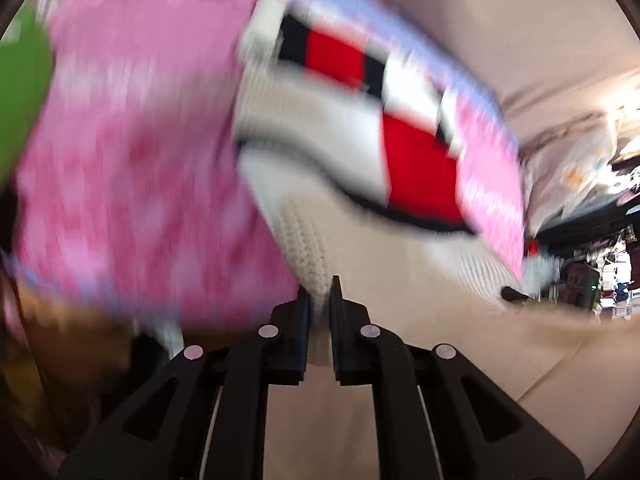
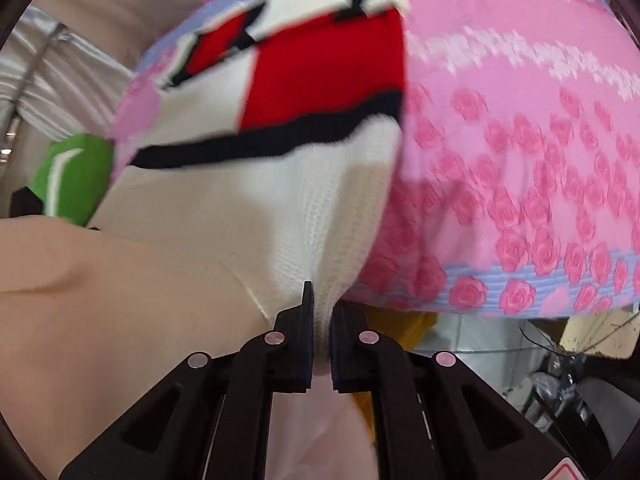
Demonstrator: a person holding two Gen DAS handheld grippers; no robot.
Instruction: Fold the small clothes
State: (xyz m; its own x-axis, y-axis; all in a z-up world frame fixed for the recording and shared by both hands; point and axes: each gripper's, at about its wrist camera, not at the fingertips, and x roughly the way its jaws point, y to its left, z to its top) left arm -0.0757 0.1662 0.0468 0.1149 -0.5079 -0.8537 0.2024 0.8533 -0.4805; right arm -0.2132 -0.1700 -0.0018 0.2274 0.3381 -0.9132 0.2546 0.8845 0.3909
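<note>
Left wrist view: both tools pinch the white knit garment [image 1: 320, 136] over a pink rose-print mat [image 1: 132, 160].

The left tool [image 1: 320, 300] is clamped narrow on a white knit edge; the right tool [image 2: 322, 308] is clamped the same way on another white edge. The garment hangs between them, spread across the mat, showing red blocks and black trim. The mat's lilac border [image 2: 480, 280] ends just beside the right tool, with clutter past it. A green item [image 2: 76, 176] lies near the mat's far edge. Both views are motion-blurred.
</note>
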